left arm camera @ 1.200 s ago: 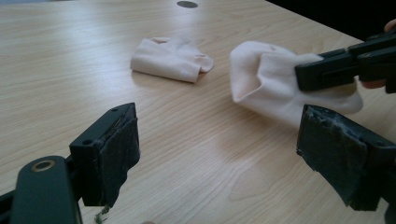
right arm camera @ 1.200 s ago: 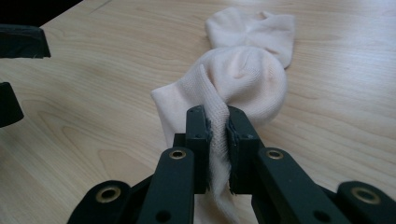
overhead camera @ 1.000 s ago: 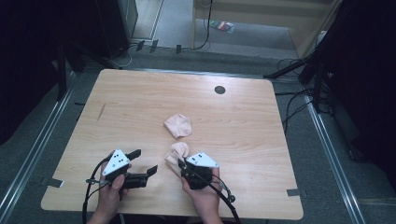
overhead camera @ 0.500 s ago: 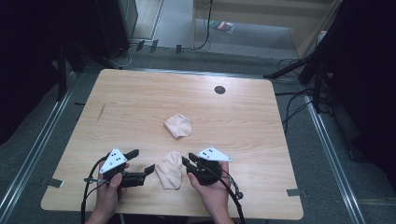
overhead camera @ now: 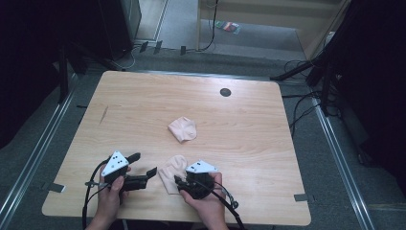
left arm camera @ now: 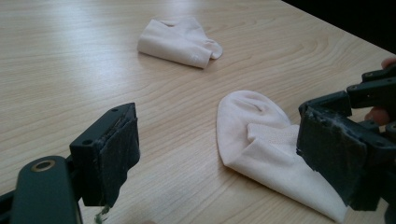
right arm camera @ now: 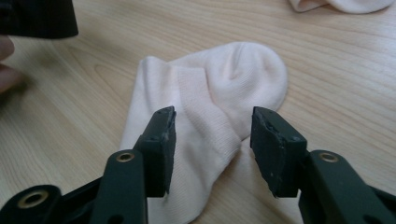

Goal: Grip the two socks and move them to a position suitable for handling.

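Observation:
Two pale pink socks lie on the wooden table [overhead camera: 268, 143]. The near sock [overhead camera: 171, 171] [right arm camera: 224, 88] [left arm camera: 261, 144] lies flat close to the front edge, between my two grippers. My right gripper [overhead camera: 180, 183] [right arm camera: 212, 144] is open, and its jaws stand either side of a raised fold of that sock's cuff end. My left gripper [overhead camera: 142, 164] [left arm camera: 219, 154] is open just left of the sock, holding nothing. The far sock [overhead camera: 182, 128] [left arm camera: 180, 39] [right arm camera: 341, 4] lies folded near the table's middle.
A dark round hole [overhead camera: 225, 92] sits near the table's back edge. Cables trail from both grippers over the front edge. Metal rails and floor cables run along both sides of the table.
The near sock has come closer to the front edge and lies flatter. My right gripper swung off to the right, then came back onto the sock's near end. The left gripper barely moved.

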{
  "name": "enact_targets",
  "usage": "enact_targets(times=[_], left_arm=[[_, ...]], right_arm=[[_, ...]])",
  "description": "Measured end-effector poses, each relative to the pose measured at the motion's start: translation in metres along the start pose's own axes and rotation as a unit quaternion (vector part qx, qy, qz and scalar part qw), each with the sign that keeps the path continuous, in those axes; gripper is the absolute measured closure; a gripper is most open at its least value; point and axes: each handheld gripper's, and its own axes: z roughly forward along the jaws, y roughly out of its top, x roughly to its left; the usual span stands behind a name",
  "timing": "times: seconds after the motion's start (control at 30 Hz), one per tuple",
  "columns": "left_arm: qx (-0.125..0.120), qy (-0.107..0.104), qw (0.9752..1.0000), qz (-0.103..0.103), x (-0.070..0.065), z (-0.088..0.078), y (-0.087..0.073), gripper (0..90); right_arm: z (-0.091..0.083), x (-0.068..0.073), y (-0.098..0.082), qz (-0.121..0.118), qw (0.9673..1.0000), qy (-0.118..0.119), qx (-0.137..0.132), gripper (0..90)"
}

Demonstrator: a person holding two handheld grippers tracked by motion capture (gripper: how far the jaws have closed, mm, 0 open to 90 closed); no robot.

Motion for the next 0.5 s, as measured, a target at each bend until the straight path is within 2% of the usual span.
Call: enact_targets(times=[0.1, 0.2, 0.23, 0.27, 0.3, 0.5], left_arm=[[-0.002, 0.004, 1.0, -0.002, 0.001, 0.0, 0.0, 13.3], [0.003, 0.018, 0.9998, -0.008, 0.001, 0.001, 0.001, 13.3], [0.005, 0.019, 0.9997, -0.011, 0.001, 0.001, 0.001, 13.3], [0.005, 0.019, 0.9997, -0.011, 0.001, 0.001, 0.001, 13.3], [0.006, 0.02, 0.9997, -0.015, 0.001, 0.002, 0.001, 13.3], [0.011, 0.012, 0.9997, -0.015, 0.001, 0.004, 0.001, 13.3]], right_arm=[[0.002, 0.004, -0.002, -0.011, 0.9999, -0.006, 0.009, 60.4], [0.003, 0.007, -0.006, -0.025, 0.9993, -0.025, 0.007, 72.7], [0.003, 0.007, -0.006, -0.025, 0.9994, -0.023, 0.006, 76.8], [0.003, 0.007, -0.006, -0.025, 0.9994, -0.023, 0.006, 76.8], [0.002, 0.007, -0.006, -0.029, 0.9993, -0.025, 0.004, 82.7], [-0.007, 0.006, 0.001, -0.026, 0.9992, -0.024, -0.021, 83.9]])
